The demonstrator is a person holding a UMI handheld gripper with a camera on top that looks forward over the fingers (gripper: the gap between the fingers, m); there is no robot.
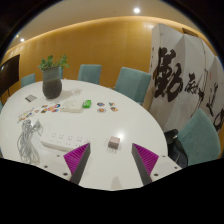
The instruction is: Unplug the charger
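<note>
White laminate covers the large rounded table (100,125) that I see spread ahead of my gripper (111,158). Its magenta-padded fingers (76,155) stand well apart, released, holding nothing; bare tabletop lies between them. Just beyond the fingers, slightly toward the right one, sits a small dark block with a white face (114,143), which may be the charger, though I cannot tell for certain. Left of the left finger lies a loose tangle of white cable (30,138) running toward a white power strip (55,143). Further out I note a scatter of small coloured items (78,104) and a dark pot holding a green plant (52,78). Teal upholstered chairs (128,81) ring the far edge, and another (200,138) stands near the right side. A white banner with black brush characters (175,70) hangs behind them.
</note>
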